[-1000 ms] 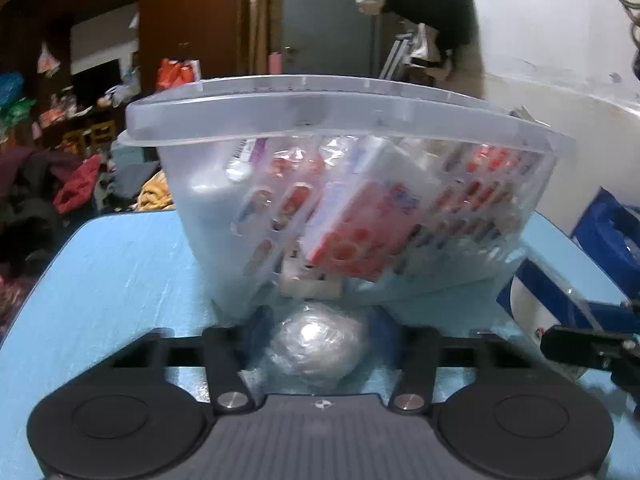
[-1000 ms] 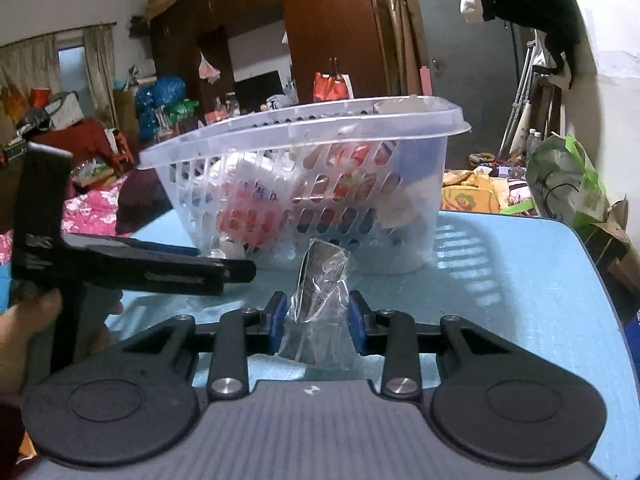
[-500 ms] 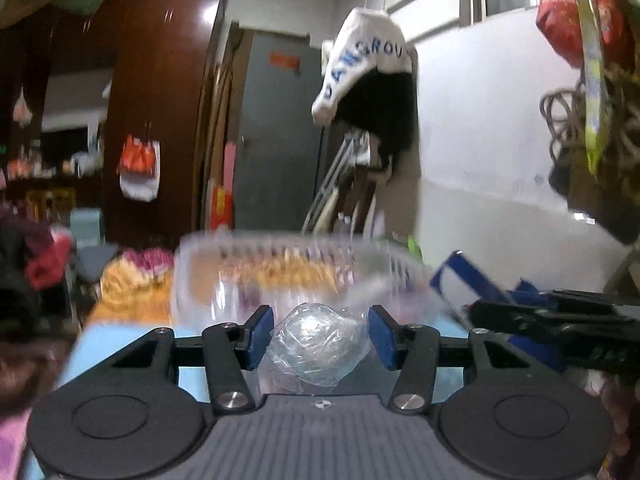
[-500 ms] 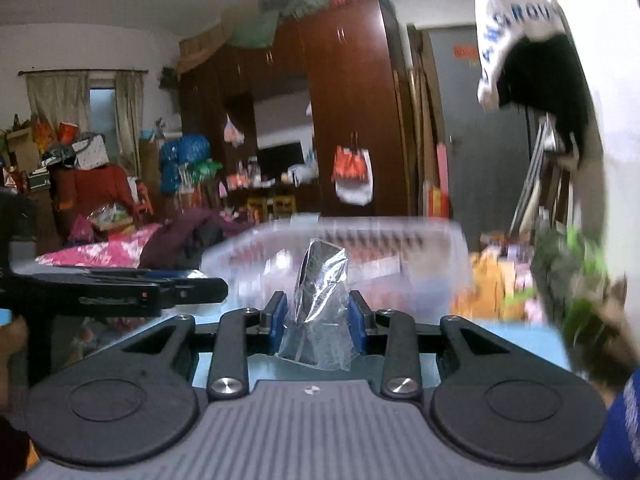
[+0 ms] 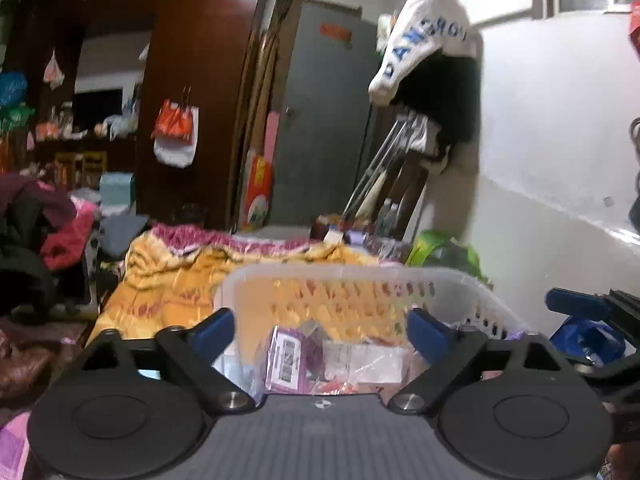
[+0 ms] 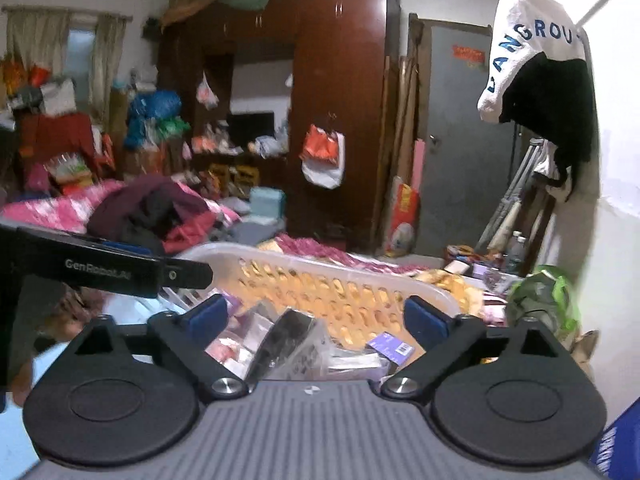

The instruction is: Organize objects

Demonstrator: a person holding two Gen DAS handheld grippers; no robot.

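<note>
Both grippers hover over the translucent white basket [image 5: 340, 276], whose slotted far wall [image 6: 320, 276] shows in each wrist view. My left gripper [image 5: 320, 332] has its jaws opening wide, with nothing between the blue pads [image 5: 214, 330]. Below it lie a purple packet [image 5: 288, 360] and clear wrappers. My right gripper [image 6: 316, 318] is also opening and holds nothing. A clear-wrapped dark packet [image 6: 288, 336] lies loose in the basket beneath it, next to a small purple box [image 6: 390, 346]. The crumpled clear ball cannot be made out.
The left gripper's black arm [image 6: 120, 270] crosses the right wrist view at left, with a hand below it. The right gripper's blue pad [image 5: 576, 304] pokes in at the right. Behind are a yellow blanket [image 5: 180, 280], piled clothes [image 6: 152, 212], a wardrobe and a white wall.
Both grippers rose from table level to above the basket and opened. The left let go of the crumpled clear ball, the right let go of the clear packet, which now lies in the basket.
</note>
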